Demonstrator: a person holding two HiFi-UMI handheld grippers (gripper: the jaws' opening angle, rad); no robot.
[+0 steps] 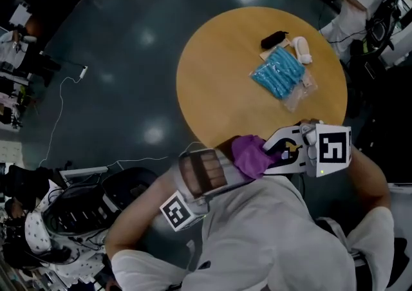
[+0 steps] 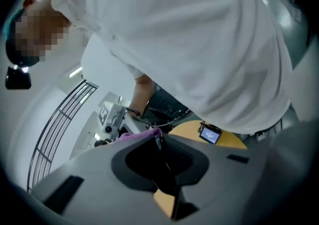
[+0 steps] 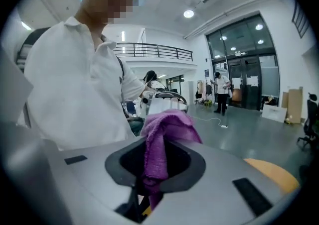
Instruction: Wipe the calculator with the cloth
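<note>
My right gripper (image 3: 149, 171) has its jaws clamped on the purple terry cloth (image 3: 162, 139). A fold is pinched deep between them and the rest bunches up above and ahead of the tips. My left gripper (image 2: 160, 155) is closed on the flat grey-brown calculator with rows of keys (image 1: 203, 176). In the left gripper view it shows only as a thin dark edge standing between the jaws, and the head view shows its keyed face turned upward.

Both tools are held close against my white-shirted chest, over the near rim of the round wooden table (image 1: 219, 77) rather than resting on it. From the head view, the cloth sits at the calculator's right end, touching it or just beside it, with the right gripper behind the cloth.

I judge the set-up done, with the calculator held in one gripper and the cloth in the other, and the two brought together. I read the wiping itself as barely begun at best. The cloth meets only one end of the keypad, and I cannot tell whether any of the face is clean. What is left is to drag the bunched cloth across the keys while the left jaws keep the body steady.

Farther out on the table lie a blue ribbed item in a clear plastic bag (image 1: 278, 72) and a small black object (image 1: 273, 39), well apart from my work.
</note>
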